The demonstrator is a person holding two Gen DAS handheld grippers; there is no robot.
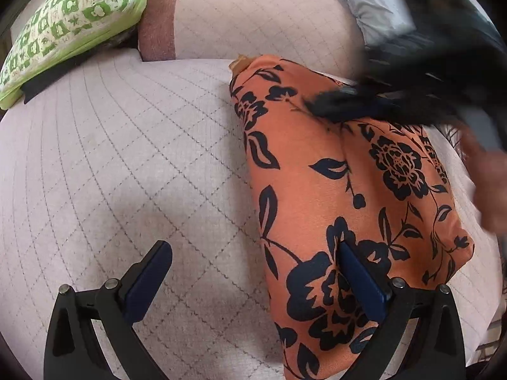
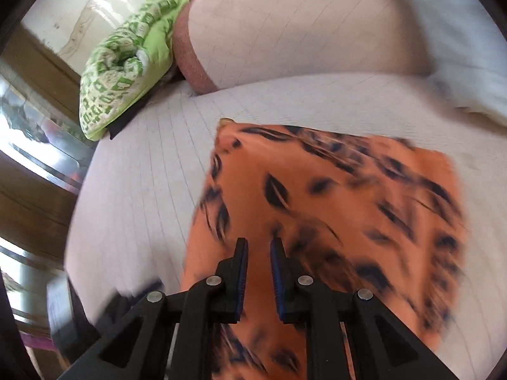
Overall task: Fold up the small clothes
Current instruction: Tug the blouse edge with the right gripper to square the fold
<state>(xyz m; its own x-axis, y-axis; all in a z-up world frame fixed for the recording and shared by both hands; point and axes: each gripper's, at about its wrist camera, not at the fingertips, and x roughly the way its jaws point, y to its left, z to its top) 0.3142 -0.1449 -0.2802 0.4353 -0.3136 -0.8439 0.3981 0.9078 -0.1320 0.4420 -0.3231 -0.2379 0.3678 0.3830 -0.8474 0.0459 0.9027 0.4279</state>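
An orange garment with black flowers (image 1: 342, 190) lies folded on the pale quilted bed (image 1: 111, 164). My left gripper (image 1: 253, 250) is open, its right finger over the garment's near edge and its left finger over bare bedding. My right gripper shows blurred in the left wrist view (image 1: 336, 101), low over the garment's far part. In the right wrist view the right gripper (image 2: 258, 243) hovers above the blurred orange garment (image 2: 332, 196); its jaws stand a narrow gap apart with nothing between them.
A green and white patterned pillow (image 1: 69, 22) lies at the far left of the bed, also in the right wrist view (image 2: 126, 76). A quilted headrest cushion (image 1: 253, 15) runs along the back. Grey bedding (image 1: 370, 3) lies at the far right.
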